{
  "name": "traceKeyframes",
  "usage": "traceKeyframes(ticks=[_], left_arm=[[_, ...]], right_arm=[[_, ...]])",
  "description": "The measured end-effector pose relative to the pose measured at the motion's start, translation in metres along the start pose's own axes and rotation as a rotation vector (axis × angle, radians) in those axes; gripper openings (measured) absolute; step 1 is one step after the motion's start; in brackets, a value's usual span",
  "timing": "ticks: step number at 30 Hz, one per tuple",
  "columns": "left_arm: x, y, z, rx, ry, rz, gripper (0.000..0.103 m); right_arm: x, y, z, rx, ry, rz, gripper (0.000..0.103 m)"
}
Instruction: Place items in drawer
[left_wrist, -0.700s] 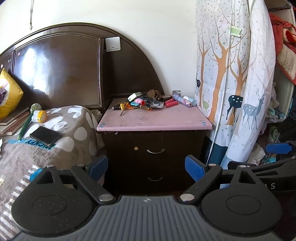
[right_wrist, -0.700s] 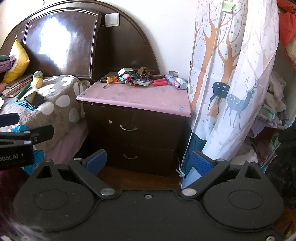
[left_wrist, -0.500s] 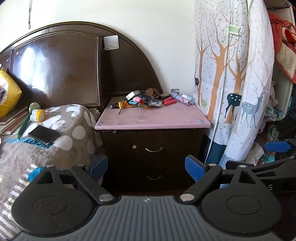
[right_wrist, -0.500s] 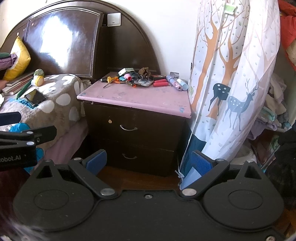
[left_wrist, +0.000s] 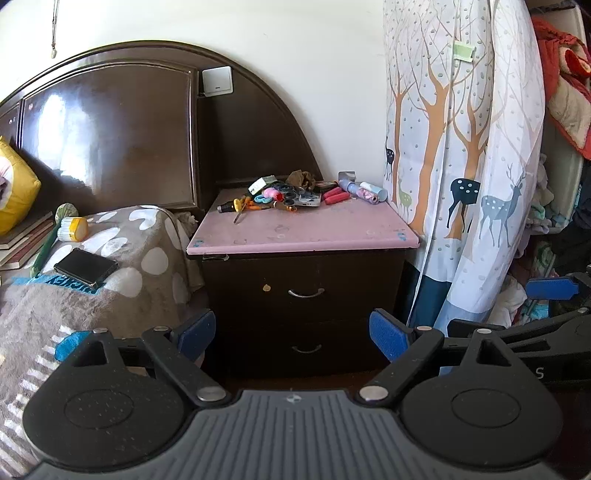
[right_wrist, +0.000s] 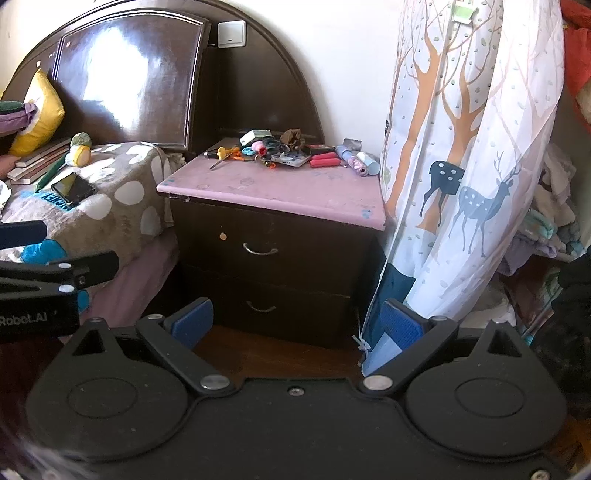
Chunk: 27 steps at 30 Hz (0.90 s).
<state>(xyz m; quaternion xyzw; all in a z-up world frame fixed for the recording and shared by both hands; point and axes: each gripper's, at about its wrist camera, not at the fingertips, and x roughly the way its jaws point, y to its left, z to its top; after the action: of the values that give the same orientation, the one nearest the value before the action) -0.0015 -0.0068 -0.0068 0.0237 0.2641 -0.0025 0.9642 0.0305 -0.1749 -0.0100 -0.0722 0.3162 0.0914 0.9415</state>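
A dark wooden nightstand (left_wrist: 303, 280) with a pink top stands by the bed. Its upper drawer (left_wrist: 306, 293) and lower drawer (left_wrist: 306, 348) are both shut; they also show in the right wrist view (right_wrist: 260, 251). A pile of small items (left_wrist: 295, 194) lies at the back of the top: a yellow-handled screwdriver (left_wrist: 236, 206), red tubes (left_wrist: 335, 195), rings and bottles; the pile shows in the right wrist view too (right_wrist: 288, 153). My left gripper (left_wrist: 291, 332) is open and empty, in front of the lower drawer. My right gripper (right_wrist: 295, 325) is open and empty, low before the nightstand.
A bed with a spotted brown blanket (left_wrist: 92, 266) and a phone (left_wrist: 85, 266) lies to the left. A dark headboard (left_wrist: 110, 133) stands behind. A deer-print fabric wardrobe cover (left_wrist: 461, 166) hangs right of the nightstand. Clothes (right_wrist: 554, 221) pile at the far right.
Both grippers have shifted slightly; the nightstand sits a little lower and more central in the left view. Both stay open and empty.
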Motion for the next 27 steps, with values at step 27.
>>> traceKeyframes(ticks=[27], left_arm=[[0.003,-0.009,0.008,-0.01,0.026,0.014,0.091]], right_arm=[[0.001,0.001,0.0,-0.006,0.005,-0.002,0.099]])
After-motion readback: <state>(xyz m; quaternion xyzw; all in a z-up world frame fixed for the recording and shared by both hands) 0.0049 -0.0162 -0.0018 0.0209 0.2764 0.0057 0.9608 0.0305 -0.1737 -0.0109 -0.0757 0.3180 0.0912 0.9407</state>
